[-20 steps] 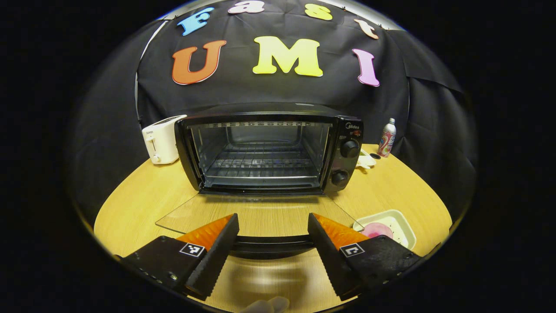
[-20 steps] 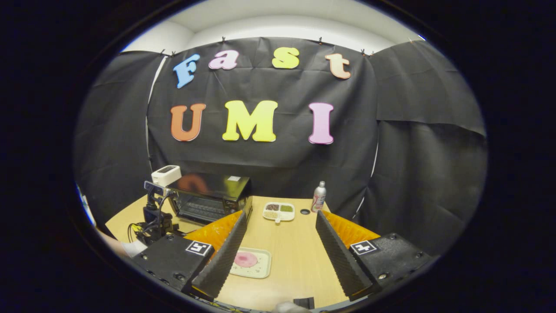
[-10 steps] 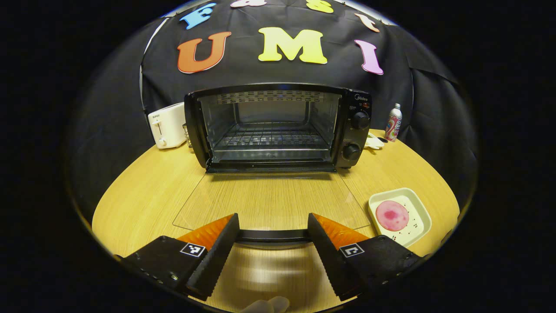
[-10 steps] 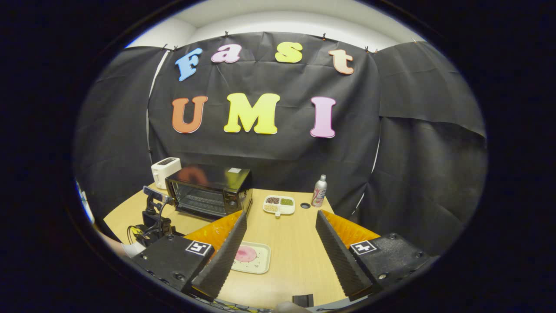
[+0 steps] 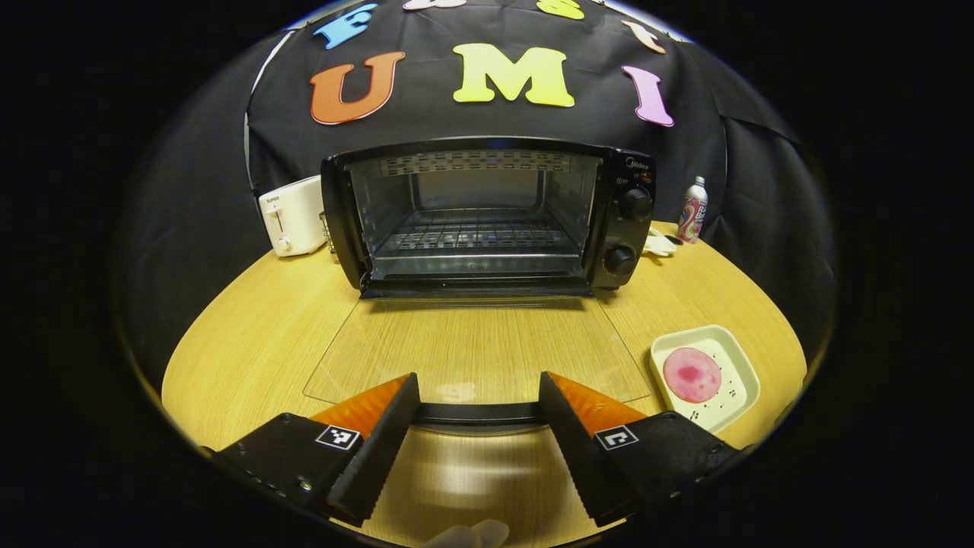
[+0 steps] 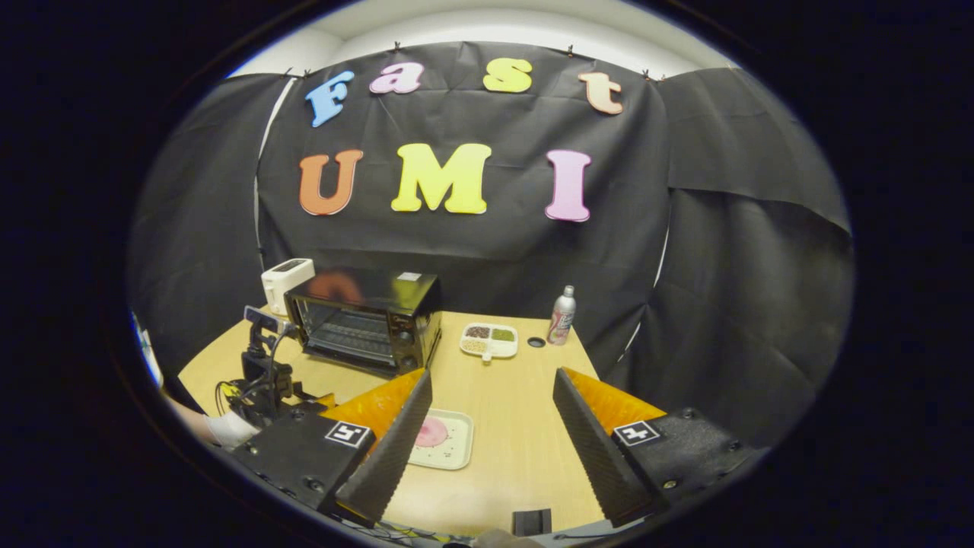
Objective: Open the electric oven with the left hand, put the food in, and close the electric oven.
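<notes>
1. Jaws on my left gripper [image 5: 478,396] stand apart, with the oven door handle [image 5: 478,413] running across between the fingers; I can't tell if either finger touches it.
2. Oven door [image 5: 475,346] is fully down, glass lying flat just over the wooden table [image 5: 251,335].
3. Electric oven [image 5: 487,217] sits straight ahead with the cavity open and the wire rack [image 5: 475,240] bare.
4. Food: a pink round slice [image 5: 692,374] on a white square plate [image 5: 742,365], right of the door and outside the oven.
5. White toaster [image 5: 291,215] is just left of the oven; a drink can [image 5: 692,221] stands to its right near the cloth.
6. Jaws on my right gripper [image 6: 491,415] are wide apart with nothing between them, held above the table.
7. From the right gripper view the plate lies beside its left finger [image 6: 392,449], with the divided snack tray [image 6: 489,341] farther back.
</notes>
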`<state>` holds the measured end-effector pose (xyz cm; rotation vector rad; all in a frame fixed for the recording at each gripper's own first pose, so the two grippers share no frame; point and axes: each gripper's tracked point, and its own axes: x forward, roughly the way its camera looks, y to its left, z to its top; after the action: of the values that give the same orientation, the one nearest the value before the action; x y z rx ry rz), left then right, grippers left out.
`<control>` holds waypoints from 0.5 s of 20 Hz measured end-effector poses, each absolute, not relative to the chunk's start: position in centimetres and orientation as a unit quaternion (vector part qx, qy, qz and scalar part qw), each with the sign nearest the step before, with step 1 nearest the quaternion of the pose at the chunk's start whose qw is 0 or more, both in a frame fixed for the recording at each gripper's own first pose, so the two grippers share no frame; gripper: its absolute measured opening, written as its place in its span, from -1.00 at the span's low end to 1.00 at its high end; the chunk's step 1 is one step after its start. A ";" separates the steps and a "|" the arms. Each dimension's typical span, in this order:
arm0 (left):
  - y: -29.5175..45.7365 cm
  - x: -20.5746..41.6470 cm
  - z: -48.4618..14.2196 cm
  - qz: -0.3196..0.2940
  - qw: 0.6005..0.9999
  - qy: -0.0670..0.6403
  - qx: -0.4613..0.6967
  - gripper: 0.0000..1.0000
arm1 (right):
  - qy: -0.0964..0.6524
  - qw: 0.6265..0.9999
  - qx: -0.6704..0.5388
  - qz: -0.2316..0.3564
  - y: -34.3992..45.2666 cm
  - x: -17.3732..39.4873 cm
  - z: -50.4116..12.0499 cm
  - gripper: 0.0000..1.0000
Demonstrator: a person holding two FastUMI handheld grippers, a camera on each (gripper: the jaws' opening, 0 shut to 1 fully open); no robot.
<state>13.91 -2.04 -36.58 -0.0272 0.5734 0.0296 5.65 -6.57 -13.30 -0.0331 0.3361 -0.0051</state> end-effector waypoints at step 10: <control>-0.2 12.2 -25.6 0.030 0.977 0.208 -0.023 0.92 | 0.326 0.943 0.053 0.042 -5.9 10.9 -26.6 0.72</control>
<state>12.22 -0.17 -25.63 -0.0471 0.4193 0.0603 10.90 -5.89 -26.62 0.1087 0.6644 0.0858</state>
